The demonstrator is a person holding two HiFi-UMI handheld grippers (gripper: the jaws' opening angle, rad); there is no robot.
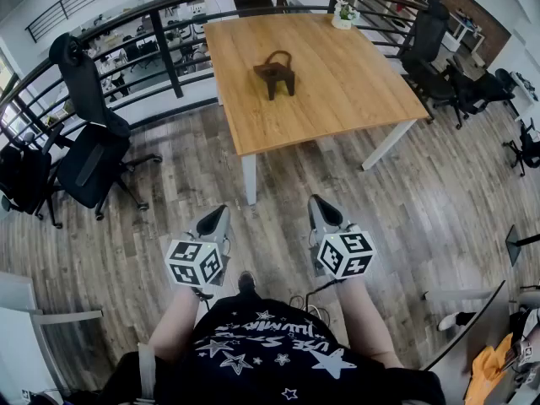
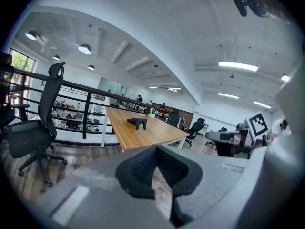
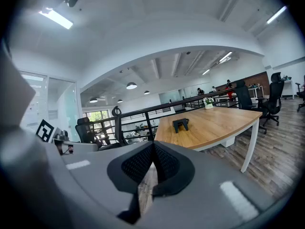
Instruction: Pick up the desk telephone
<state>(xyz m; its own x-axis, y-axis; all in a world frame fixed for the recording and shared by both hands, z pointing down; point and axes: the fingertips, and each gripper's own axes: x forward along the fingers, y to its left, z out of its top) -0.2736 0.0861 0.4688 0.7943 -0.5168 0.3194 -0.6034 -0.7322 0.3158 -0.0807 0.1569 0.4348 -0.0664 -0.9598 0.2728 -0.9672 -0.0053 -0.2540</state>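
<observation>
- The dark desk telephone with a looped handle on top (image 1: 276, 72) stands alone near the middle of the light wooden tabletop (image 1: 354, 91), well apart from both your grippers.
- Your left gripper (image 1: 223, 211) hangs low over the wood-plank floor (image 1: 169, 184), short of the table's near edge. Its jaws are pressed together with nothing between them, as the left gripper view shows.
- Your right gripper (image 1: 315, 201) sits beside it at about the same height. Its jaws also meet at the tips and are empty.
- I judge that you are at the approach step: no reach has begun and the telephone is untouched.
- The next move calls for stepping up to the table and spreading one pair of jaws wide.
- The handle loop looks like the easiest place to grip. Come in from above and line the jaws across it.
- The small potted plant (image 1: 342, 13) at the far edge is out of your path.
</observation>
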